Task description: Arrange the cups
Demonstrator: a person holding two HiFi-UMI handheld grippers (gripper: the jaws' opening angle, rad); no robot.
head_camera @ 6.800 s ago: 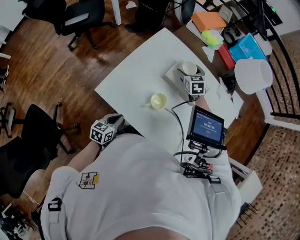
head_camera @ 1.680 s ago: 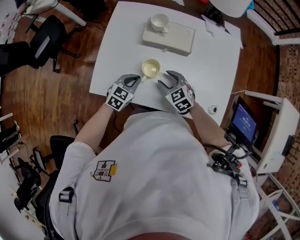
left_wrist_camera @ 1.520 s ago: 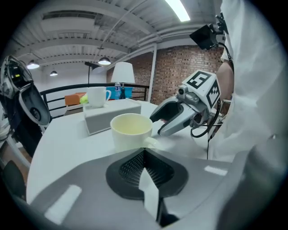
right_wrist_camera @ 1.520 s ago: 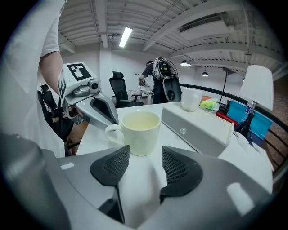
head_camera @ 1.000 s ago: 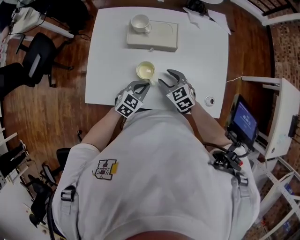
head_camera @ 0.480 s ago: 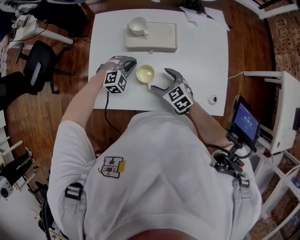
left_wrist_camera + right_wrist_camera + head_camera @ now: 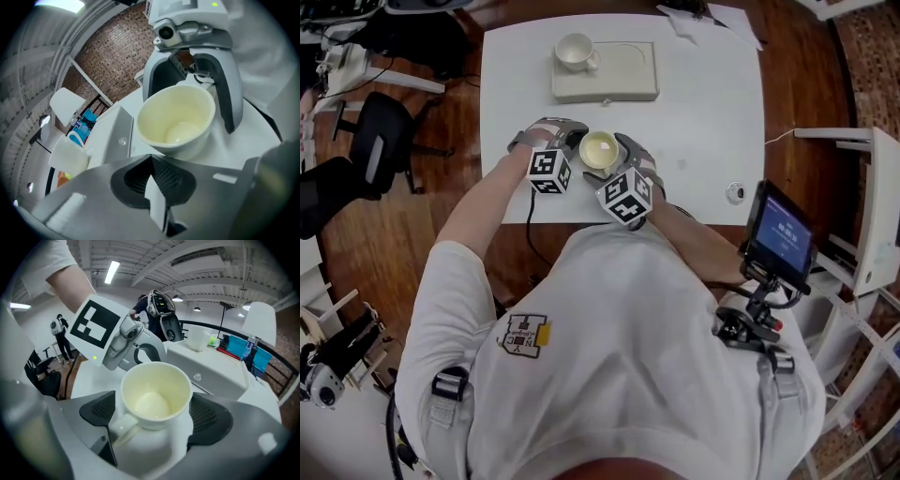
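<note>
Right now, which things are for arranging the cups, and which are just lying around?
For the job: yellow cup, white cup, tray, left hand-held gripper, right hand-held gripper.

Just lying about: papers, small round thing, screen, office chair.

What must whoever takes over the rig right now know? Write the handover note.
Left gripper: shut, empty, tips just short of the pale yellow cup.
Right gripper: open, jaws either side of that cup, cup handle pointing back at it; not clamped.
White cup stands on the left end of the beige tray, far side of the white table.
Done: white cup placed.
Left: grip the yellow cup, probably onto the tray's bare right half.
</note>
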